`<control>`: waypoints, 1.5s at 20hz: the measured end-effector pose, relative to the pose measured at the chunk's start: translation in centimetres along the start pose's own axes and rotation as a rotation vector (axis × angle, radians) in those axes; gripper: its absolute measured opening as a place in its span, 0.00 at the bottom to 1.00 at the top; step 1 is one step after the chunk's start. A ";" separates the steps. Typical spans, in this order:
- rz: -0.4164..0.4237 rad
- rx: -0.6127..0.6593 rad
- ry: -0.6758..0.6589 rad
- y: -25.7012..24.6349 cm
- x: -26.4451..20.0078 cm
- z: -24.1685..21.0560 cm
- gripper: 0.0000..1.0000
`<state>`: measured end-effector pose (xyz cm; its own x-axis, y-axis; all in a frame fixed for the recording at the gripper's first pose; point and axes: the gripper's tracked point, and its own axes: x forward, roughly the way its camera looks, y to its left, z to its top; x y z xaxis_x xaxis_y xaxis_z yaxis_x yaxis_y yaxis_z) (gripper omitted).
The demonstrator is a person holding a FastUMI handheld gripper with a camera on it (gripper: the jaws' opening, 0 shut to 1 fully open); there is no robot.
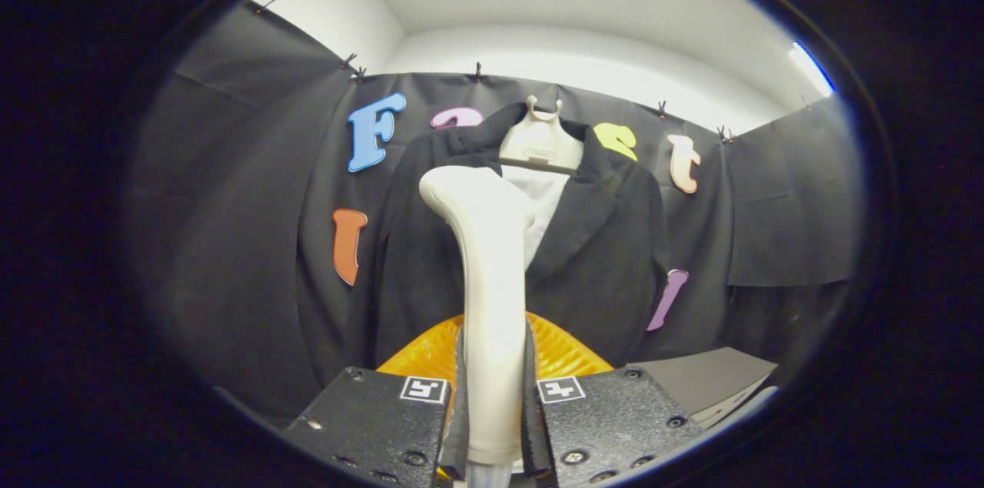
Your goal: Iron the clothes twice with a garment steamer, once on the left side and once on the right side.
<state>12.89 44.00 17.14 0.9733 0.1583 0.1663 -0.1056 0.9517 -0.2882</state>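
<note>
Garment steamer [492,273] stood upright at centre frame, its handle clamped between both fingers of my gripper [492,411]. Beyond hung a black jacket [600,257] on a pale hanger [540,144], above an orange surface [561,353].

The tool [492,396] points forward and level, its two fingers [455,403] closed tight, pressing from either side on the steamer's handle [492,303].
</note>
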 end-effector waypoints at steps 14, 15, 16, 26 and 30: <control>-0.056 -0.080 -0.050 4.3 6.2 5.2 0.30; -0.062 -0.086 -0.052 4.2 6.2 5.2 0.30; -0.066 -0.086 -0.053 4.2 6.2 5.1 0.30; -0.056 -0.076 0.014 3.4 4.6 1.0 0.30; -0.043 -0.091 0.044 2.9 3.7 -1.2 0.30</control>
<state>16.46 47.01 15.80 0.9847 0.1041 0.1398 -0.0462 0.9292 -0.3667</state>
